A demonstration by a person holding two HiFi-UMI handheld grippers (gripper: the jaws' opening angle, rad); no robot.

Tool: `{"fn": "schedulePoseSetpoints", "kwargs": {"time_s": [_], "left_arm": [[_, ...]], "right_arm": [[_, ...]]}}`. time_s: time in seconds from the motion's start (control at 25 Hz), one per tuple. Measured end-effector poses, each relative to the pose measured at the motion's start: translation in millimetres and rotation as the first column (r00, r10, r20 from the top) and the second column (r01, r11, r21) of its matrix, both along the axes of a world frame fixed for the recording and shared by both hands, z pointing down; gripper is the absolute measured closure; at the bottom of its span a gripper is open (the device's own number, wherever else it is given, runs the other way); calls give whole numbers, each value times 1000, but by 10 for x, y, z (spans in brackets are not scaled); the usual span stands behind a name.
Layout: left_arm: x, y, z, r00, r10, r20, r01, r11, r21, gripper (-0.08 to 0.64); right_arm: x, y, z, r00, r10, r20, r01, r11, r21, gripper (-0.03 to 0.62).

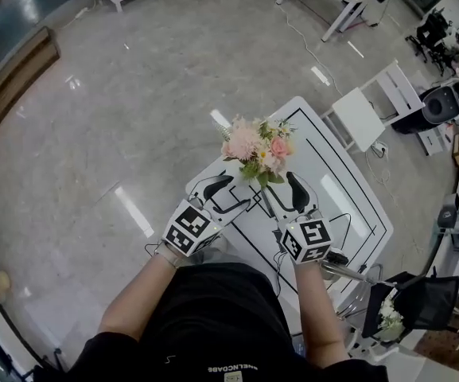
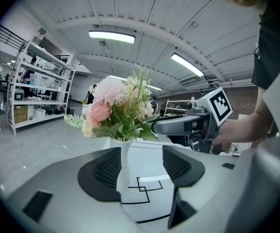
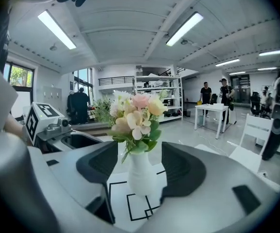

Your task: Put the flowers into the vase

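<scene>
Flowers in the vase, both tongs released beside it.

The left tongs [image 1: 226,197] are spread wide and grip nothing; the white vase [image 2: 124,165] shows through the gap between their jaws, nearer the left jaw. The pink and cream flowers [image 1: 257,146] stand upright in the vase on the white worktop [image 1: 356,213], which is marked with black lines. The right tongs [image 1: 285,197] are spread too, and in their own view the vase has clear space on either side.
</scene>
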State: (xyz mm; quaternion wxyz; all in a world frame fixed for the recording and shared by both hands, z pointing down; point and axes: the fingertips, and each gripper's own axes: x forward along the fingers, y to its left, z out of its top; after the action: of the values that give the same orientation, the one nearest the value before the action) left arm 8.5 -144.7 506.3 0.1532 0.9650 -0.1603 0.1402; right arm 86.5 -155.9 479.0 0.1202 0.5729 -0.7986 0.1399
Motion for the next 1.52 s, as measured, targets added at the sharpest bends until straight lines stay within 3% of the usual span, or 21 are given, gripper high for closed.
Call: {"fn": "schedulePoseSetpoints", "kwargs": {"time_s": [0.2,0.48,0.6,0.8,0.96,1.24,1.52], "left_arm": [[79,125,-389,990,33,-137,-36,999,-25,319],[328,342,-876,957,137,-255,-140,990,5,408],[431,452,-1090,935,184,-304,-187,982,19,449],[572,544,-1329,884,251,-394,-272,962,3,526],[711,654,-1403,857,322,-401,-345,938,16,554],[951,902,-1418,806,455,-379,-483,875,25,554],[1105,1002,-1346,806,482,-343,-503,864,33,555]], "right_arm": [[129,174,-298,994,73,85,-78,995,61,311],[321,474,-709,977,167,134,-187,970,157,402],[373,663,-944,974,191,124,-215,952,218,476],[461,913,-1240,958,242,153,-277,919,280,529],[565,1101,-1312,942,289,169,-327,900,288,545],[709,1415,-1181,915,338,220,-389,883,262,551],[775,1607,-1066,893,376,247,-433,867,245,554]]}}
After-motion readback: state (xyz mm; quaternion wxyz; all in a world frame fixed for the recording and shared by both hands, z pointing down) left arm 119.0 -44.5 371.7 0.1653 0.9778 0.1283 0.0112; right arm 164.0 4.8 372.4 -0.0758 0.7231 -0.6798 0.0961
